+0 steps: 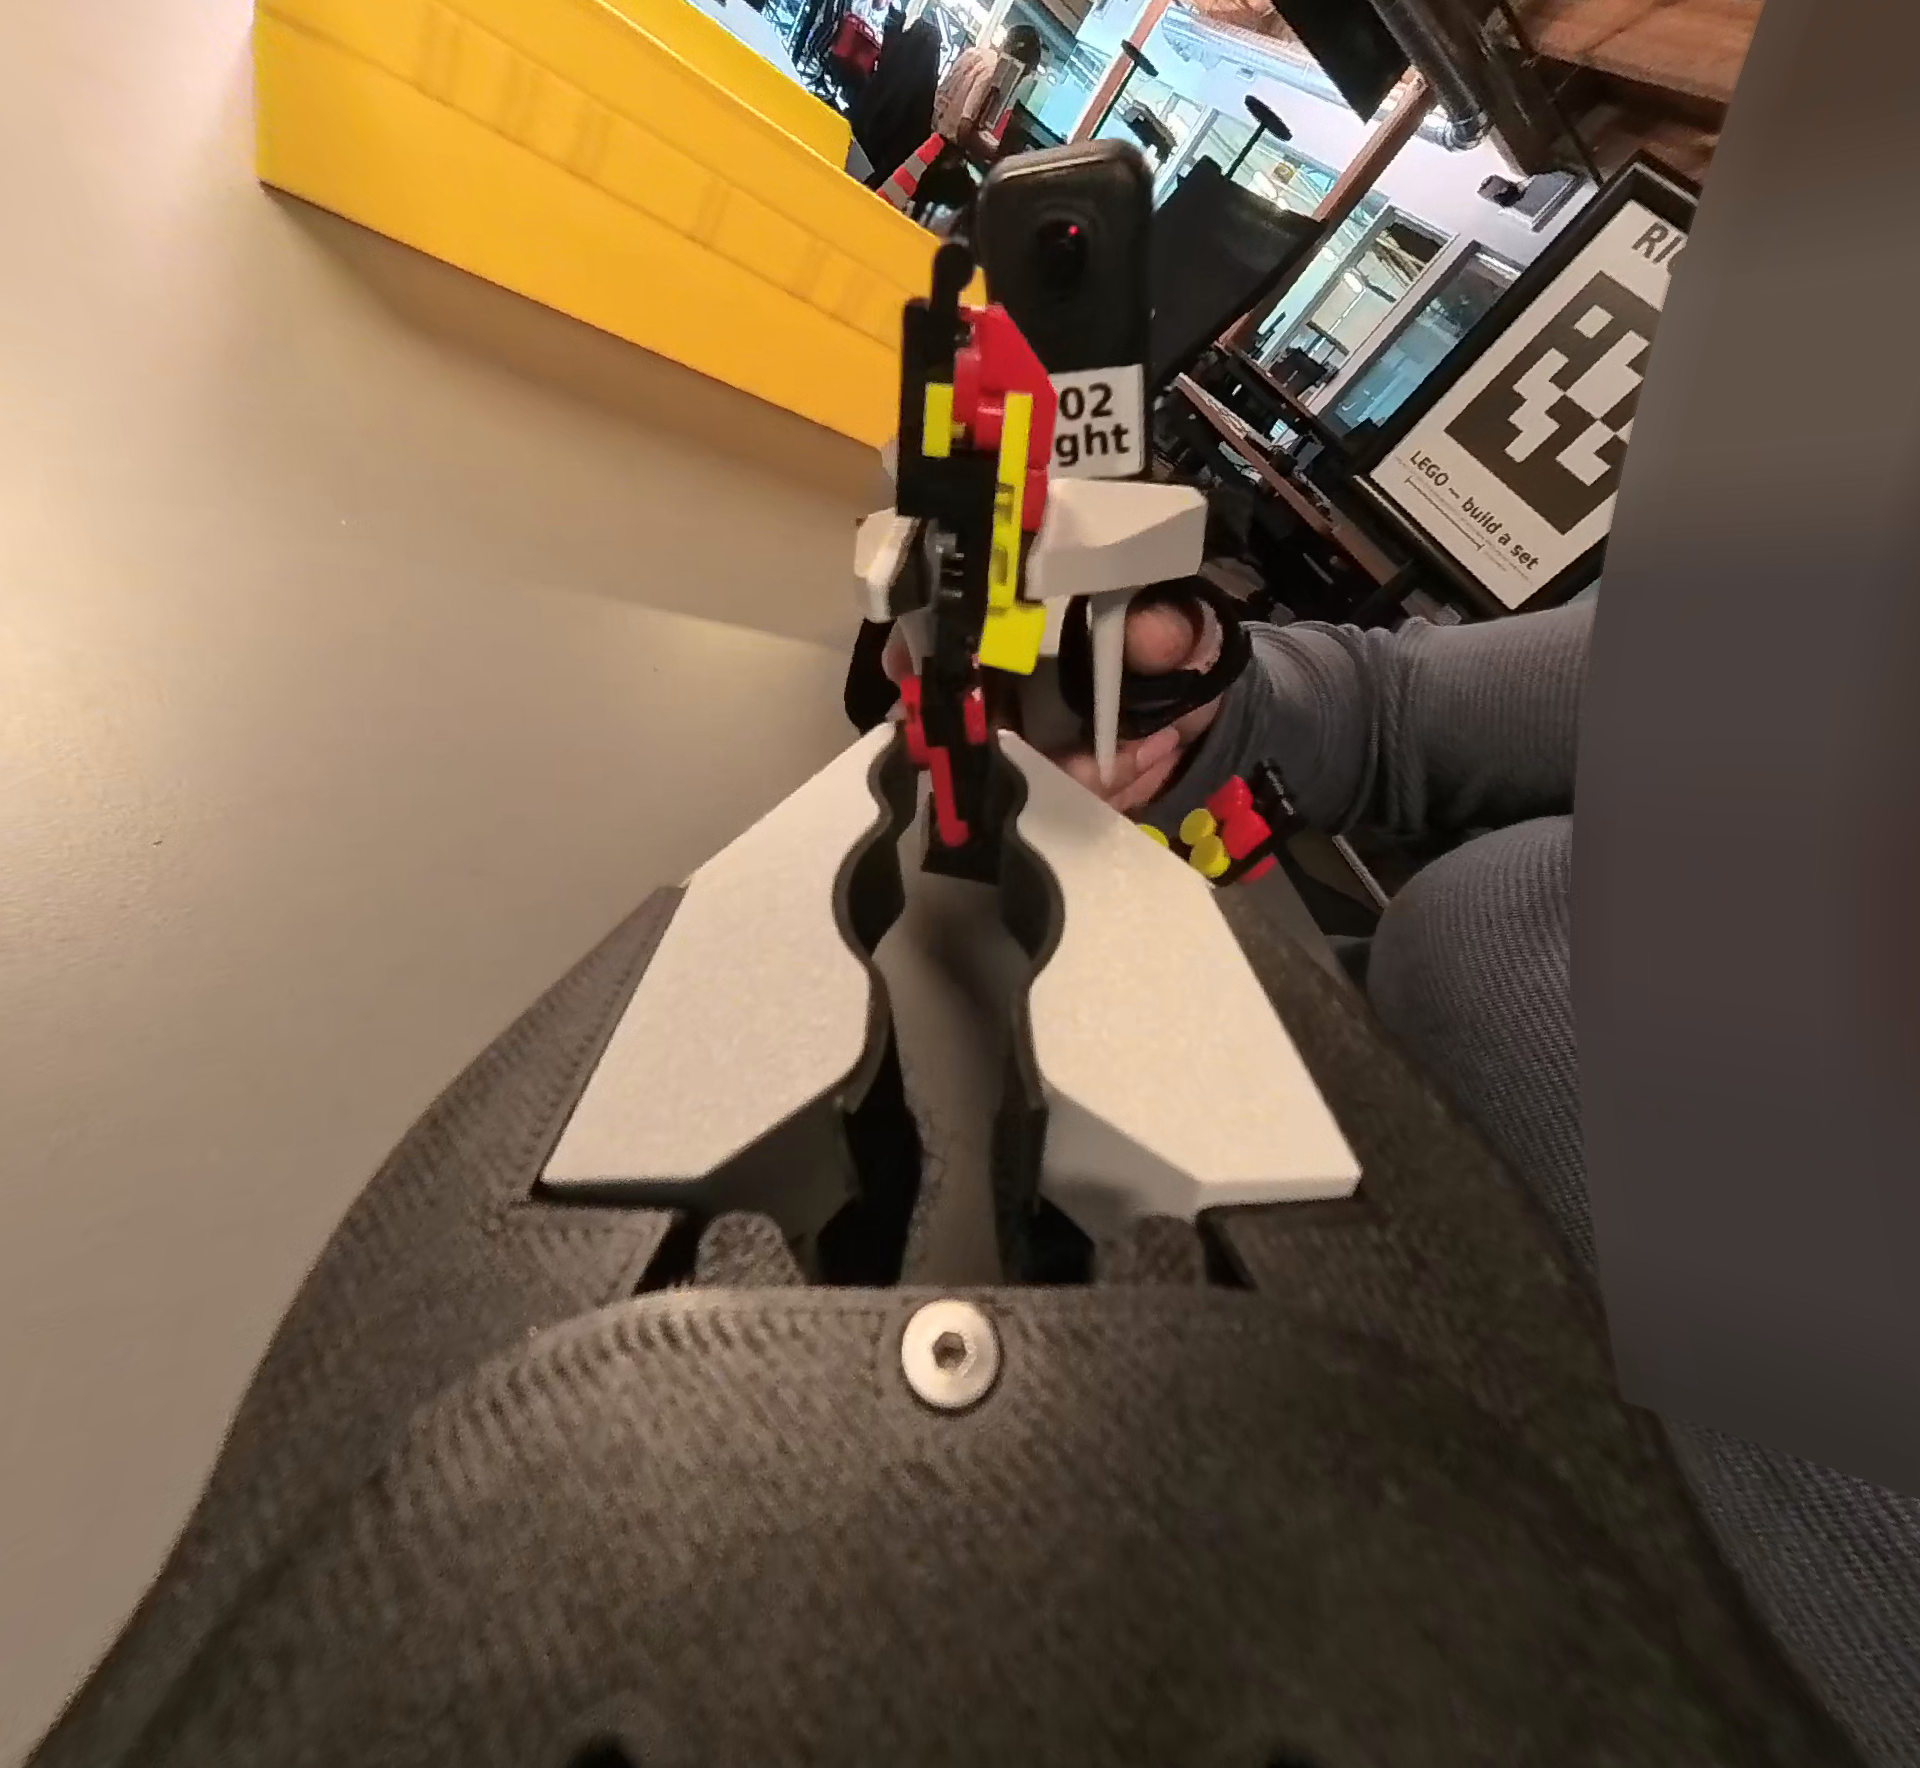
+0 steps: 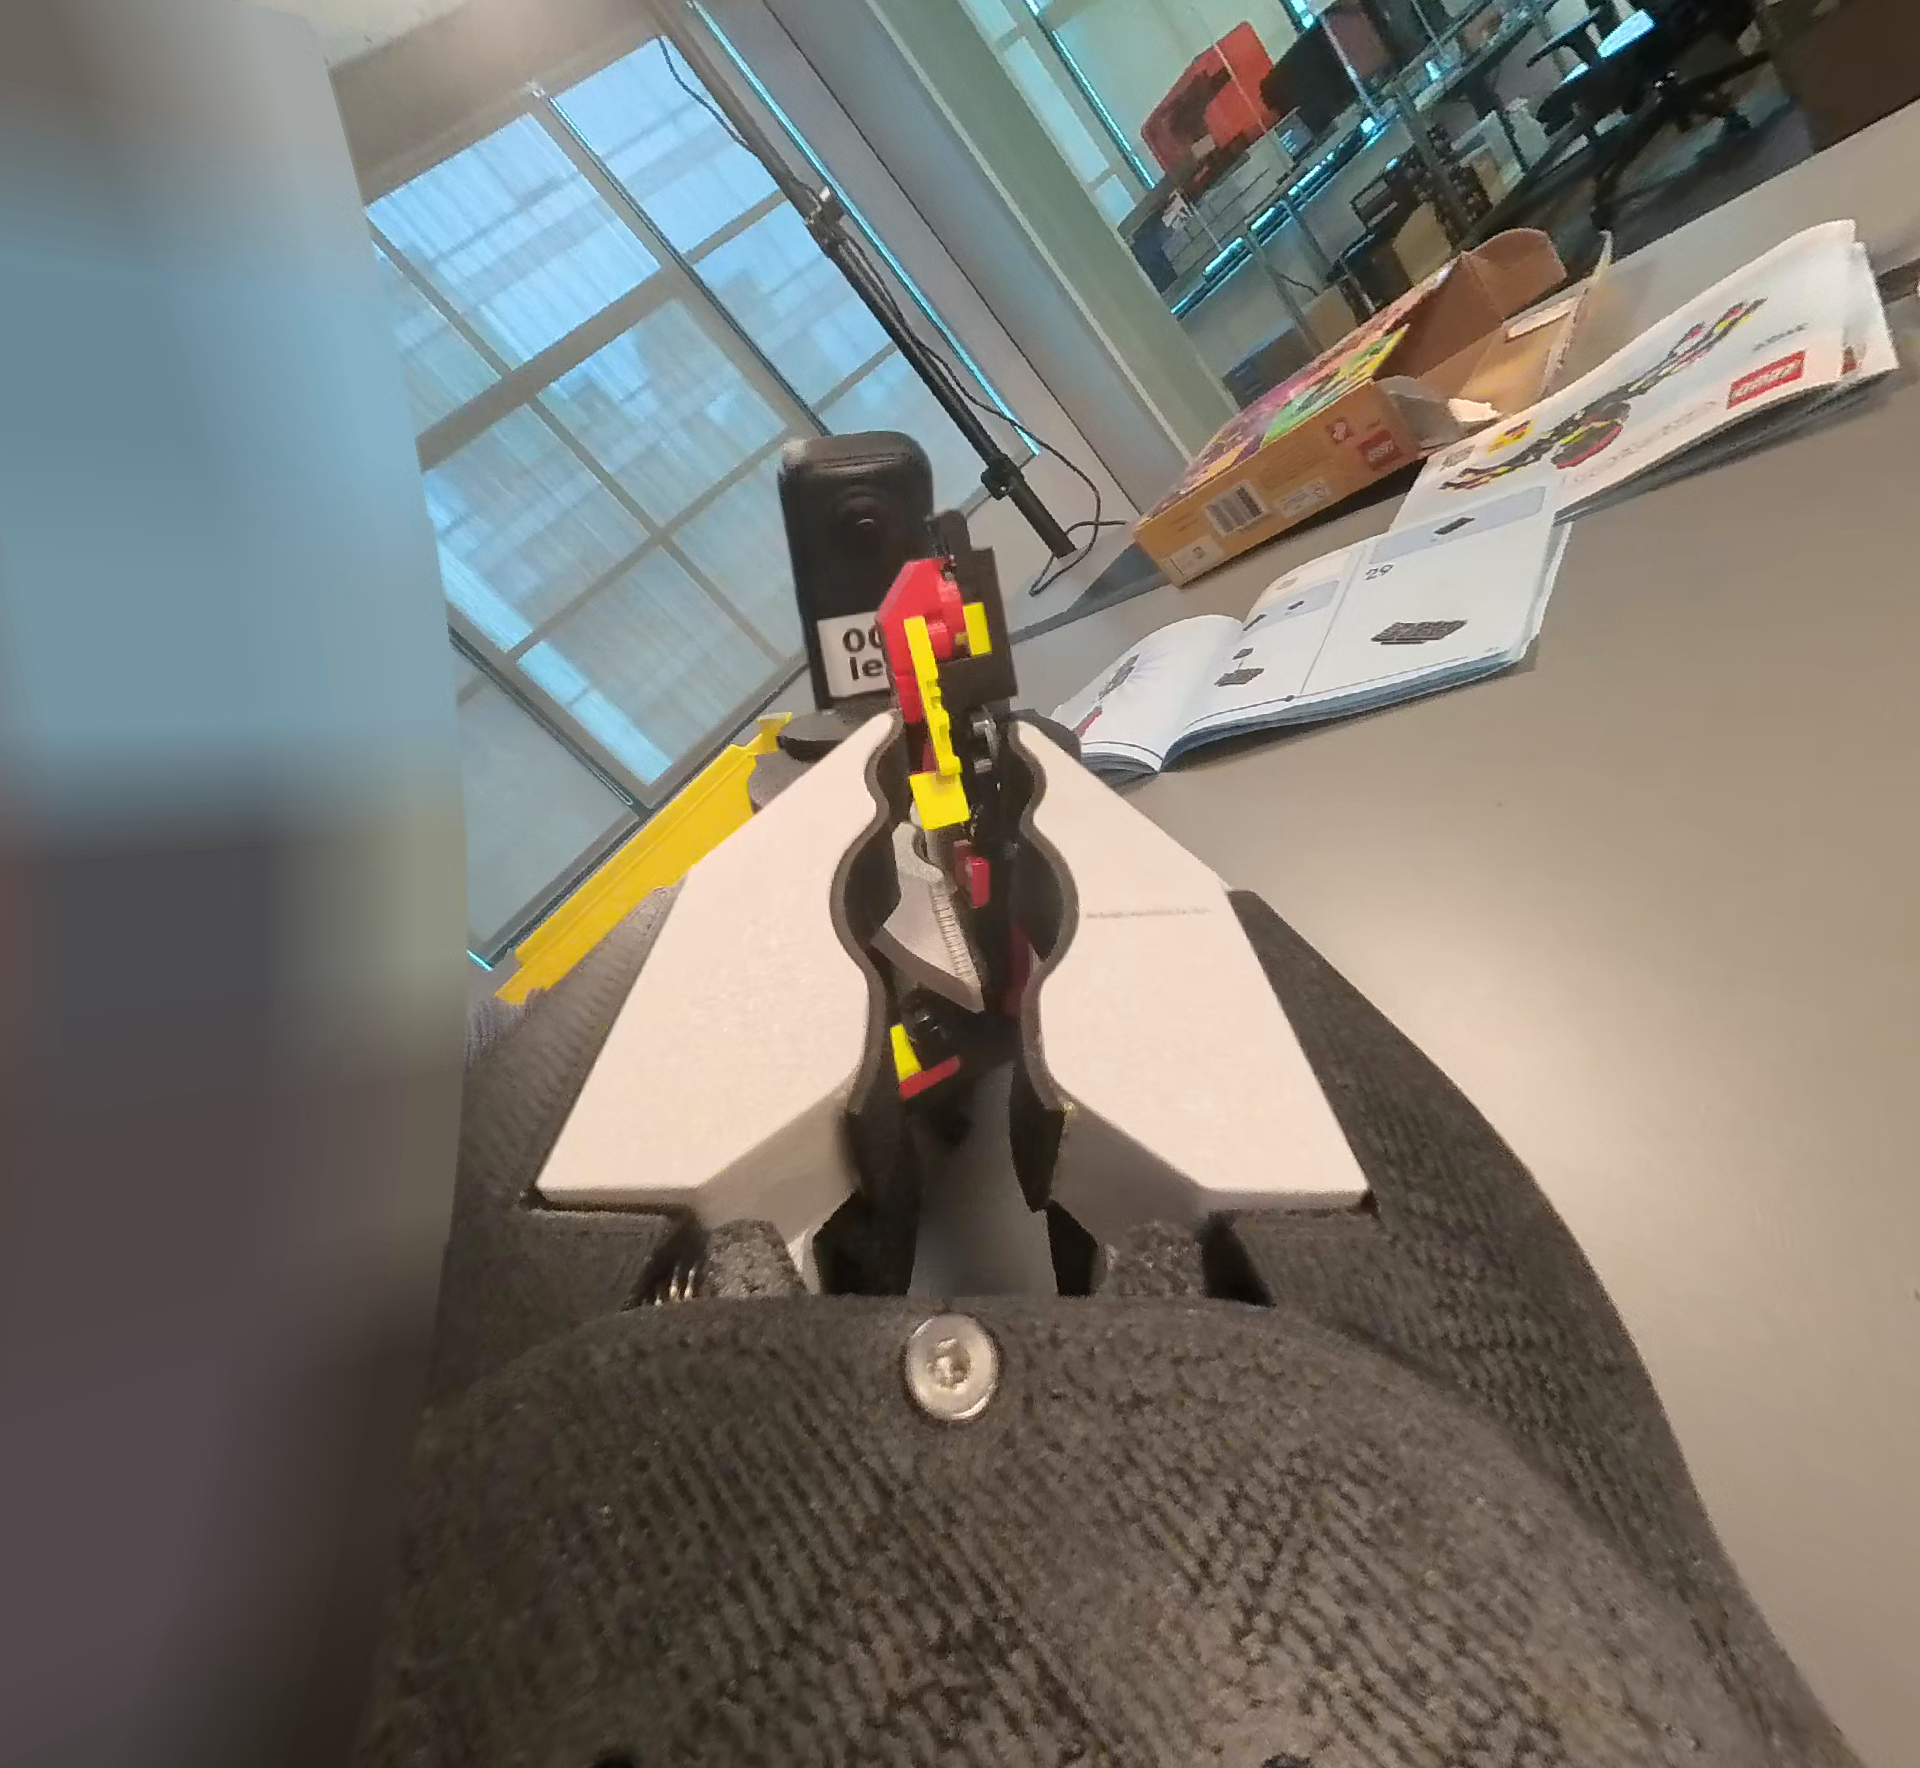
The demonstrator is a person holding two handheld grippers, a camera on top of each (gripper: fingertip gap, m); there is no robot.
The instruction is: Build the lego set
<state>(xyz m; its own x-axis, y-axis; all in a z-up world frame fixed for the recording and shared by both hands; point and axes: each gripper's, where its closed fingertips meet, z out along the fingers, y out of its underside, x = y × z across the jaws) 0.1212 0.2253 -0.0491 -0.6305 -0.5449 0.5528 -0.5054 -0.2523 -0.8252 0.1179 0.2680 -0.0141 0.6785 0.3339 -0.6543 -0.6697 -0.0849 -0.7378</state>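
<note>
Big windows and shelves fill the room behind your grey table (image 2: pixel 1558 887). On the table you have a long yellow bin (image 1: pixel 540 160), lying near its far edge. You also have an open cardboard box (image 2: pixel 1351 430) and two open booklets (image 2: pixel 1351 617), well apart from the bin. A framed sign (image 1: pixel 1538 409) with black and white squares stands off to one side.

Your left gripper (image 1: pixel 951 809) and your right gripper (image 2: pixel 956 752) face each other, close together. Each one has white fingers and a black camera on top with a white sticker.

You hold one lego model (image 1: pixel 966 555) between them. It is a thin, flat build of black, red and yellow bricks, seen edge on. Your left gripper is nearly closed and pinches the model's low end at its tips. Your right gripper is nearly closed too, and it grips the model deeper in, with the top part sticking out past its tips.

A small lump of red and yellow bricks (image 1: pixel 1221 830) sits by your sleeve (image 1: pixel 1403 721).
</note>
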